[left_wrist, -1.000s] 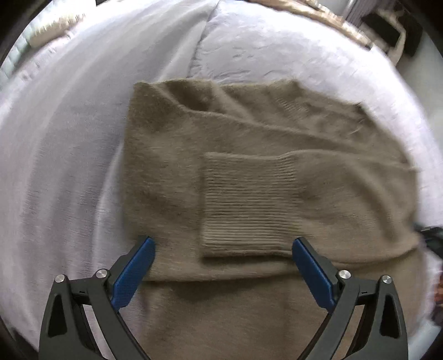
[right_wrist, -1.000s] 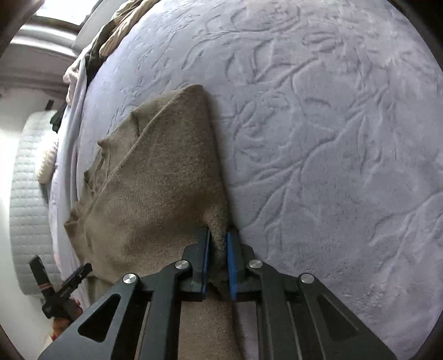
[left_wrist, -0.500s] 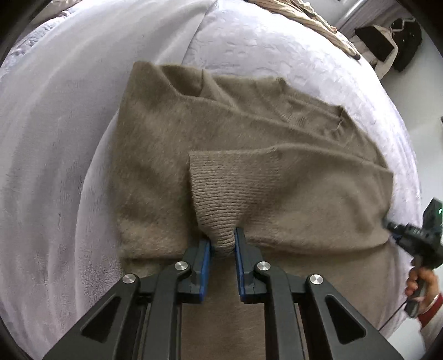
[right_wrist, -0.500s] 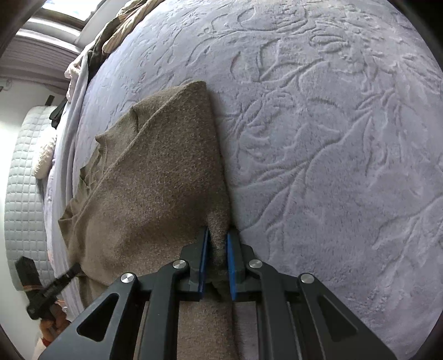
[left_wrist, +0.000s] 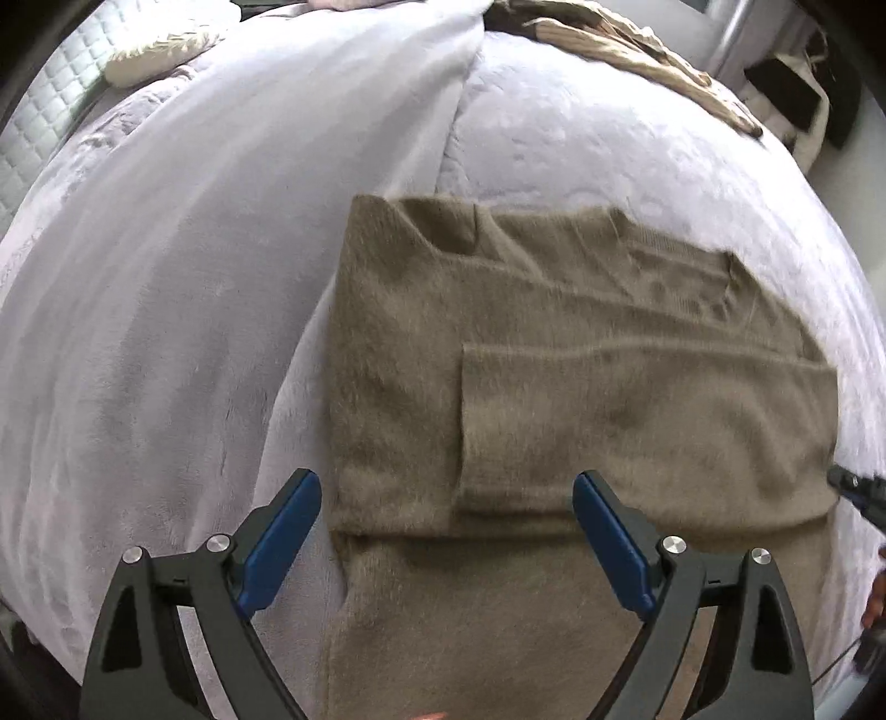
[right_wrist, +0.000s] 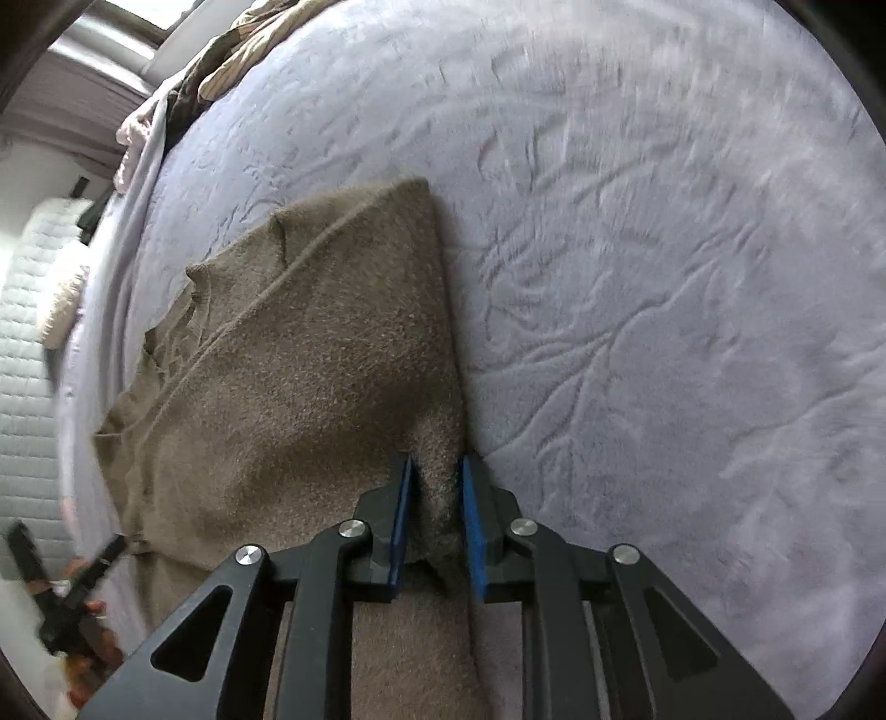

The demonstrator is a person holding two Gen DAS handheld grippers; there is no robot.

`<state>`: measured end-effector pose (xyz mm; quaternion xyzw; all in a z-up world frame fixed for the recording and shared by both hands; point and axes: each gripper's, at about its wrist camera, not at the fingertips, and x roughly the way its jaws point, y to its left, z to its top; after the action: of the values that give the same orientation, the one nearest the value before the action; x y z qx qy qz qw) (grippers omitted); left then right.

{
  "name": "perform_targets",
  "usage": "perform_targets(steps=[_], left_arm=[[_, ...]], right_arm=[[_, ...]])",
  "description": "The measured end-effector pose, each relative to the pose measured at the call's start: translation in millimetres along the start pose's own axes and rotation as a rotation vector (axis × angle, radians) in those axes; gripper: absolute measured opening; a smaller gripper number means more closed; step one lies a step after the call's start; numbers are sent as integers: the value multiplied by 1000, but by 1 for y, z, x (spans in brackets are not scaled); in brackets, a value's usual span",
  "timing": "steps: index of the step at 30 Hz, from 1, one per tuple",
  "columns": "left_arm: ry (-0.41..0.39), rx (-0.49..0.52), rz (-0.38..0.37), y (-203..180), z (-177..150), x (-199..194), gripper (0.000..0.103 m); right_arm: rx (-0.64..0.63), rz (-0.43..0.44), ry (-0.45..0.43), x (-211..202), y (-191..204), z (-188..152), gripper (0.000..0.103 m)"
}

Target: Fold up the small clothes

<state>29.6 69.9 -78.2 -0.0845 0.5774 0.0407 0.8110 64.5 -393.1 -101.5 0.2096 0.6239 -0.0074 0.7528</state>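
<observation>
A brown knit sweater point(left_wrist: 554, 354) lies flat on a lilac bedspread point(left_wrist: 166, 277), its sleeves folded across the body. One ribbed cuff point(left_wrist: 515, 432) lies on top near the middle. My left gripper point(left_wrist: 446, 534) is open and empty, its blue pads on either side of the cuff's lower edge, just above the cloth. In the right wrist view the sweater point(right_wrist: 310, 376) runs away to the left. My right gripper point(right_wrist: 434, 526) is shut on the sweater's right side edge, with cloth bunched between the pads.
A pile of beige and dark clothes point(left_wrist: 620, 39) lies at the far edge of the bed. A quilted headboard point(right_wrist: 22, 343) and a small pillow point(left_wrist: 155, 55) are on the left. The embossed bedspread point(right_wrist: 664, 277) stretches right of the sweater.
My left gripper was shut on the cuff half a second ago; it has let go, opened wide and pulled back. The cuff now lies flat. My right gripper keeps its hold.
</observation>
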Motion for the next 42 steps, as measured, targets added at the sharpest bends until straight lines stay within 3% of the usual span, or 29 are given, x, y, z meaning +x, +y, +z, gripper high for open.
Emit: perform_targets(steps=[2, 4, 6, 10, 18, 22, 24, 31, 35, 36, 37, 39, 42], left_arm=[[29, 13, 51, -2, 3, 10, 93], [70, 34, 120, -2, 3, 27, 93], [86, 25, 102, 4, -1, 36, 93], [100, -12, 51, 18, -3, 30, 93], [98, 23, 43, 32, -16, 6, 93], [94, 18, 39, 40, -23, -4, 93], [95, 12, 38, 45, -26, -6, 93], [74, -30, 12, 76, -47, -28, 93], [81, -52, -15, 90, -44, -29, 93], [82, -67, -24, 95, -44, -30, 93], [80, -77, -30, 96, -44, -32, 93], [63, -74, -28, 99, -46, -39, 93], [69, -49, 16, 101, -51, -36, 93]], right_arm=[[-66, -42, -60, -16, 17, -4, 21], [-143, -26, -99, -25, 38, -11, 21], [-207, -19, -77, -21, 54, -15, 21], [-293, -134, 46, 16, 64, -29, 20], [-240, -66, 37, -4, 52, -31, 26], [-194, -37, 41, -12, 42, -36, 41], [-143, -19, 37, -16, 35, -43, 42], [285, 217, -48, -21, -30, -42, 42], [336, 216, 0, -6, -47, -36, 41], [356, 229, 10, -3, -52, -36, 38], [384, 251, 17, -1, -57, -37, 19], [405, 303, 4, -4, -60, -40, 18], [363, 279, -33, -14, -62, -43, 17]])
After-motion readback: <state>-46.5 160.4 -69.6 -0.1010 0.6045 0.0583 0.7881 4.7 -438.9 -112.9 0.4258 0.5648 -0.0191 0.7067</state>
